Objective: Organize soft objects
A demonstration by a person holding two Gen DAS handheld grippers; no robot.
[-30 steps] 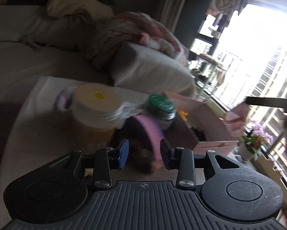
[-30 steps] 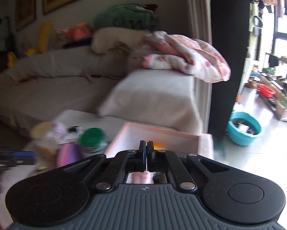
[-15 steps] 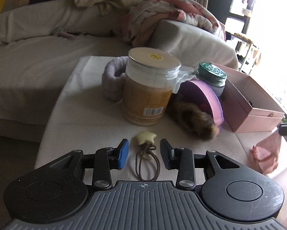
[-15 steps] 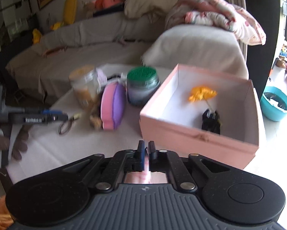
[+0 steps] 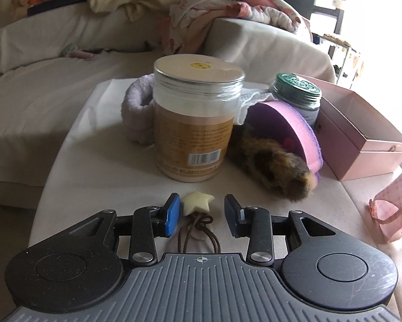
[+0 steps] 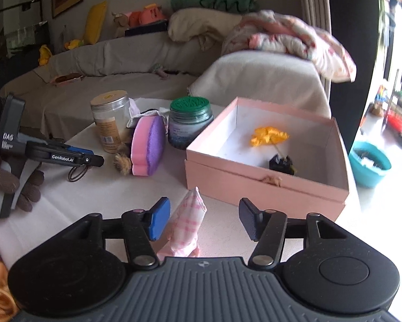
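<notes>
On the white-clothed table (image 6: pixel 99 187), beside the pink box (image 6: pixel 265 185), the right tool (image 6: pixel 205 218) gapes around a pink cloth (image 6: pixel 187 222); the left tool (image 5: pixel 202 213) gapes around a star hair tie (image 5: pixel 198 206).

Jar (image 5: pixel 198 118): clear glossy plastic, paper label, matt lid. Sponge (image 5: pixel 294 131): porous pink-purple foam, at the jar's 3 o'clock. Tail (image 5: pixel 276 166): shaggy brown fur. Box (image 6: pixel 268 161): matt pink card. Pouch (image 6: pixel 187 222): checked pink cloth. Tablecloth (image 5: pixel 99 171): matt white fabric.
</notes>
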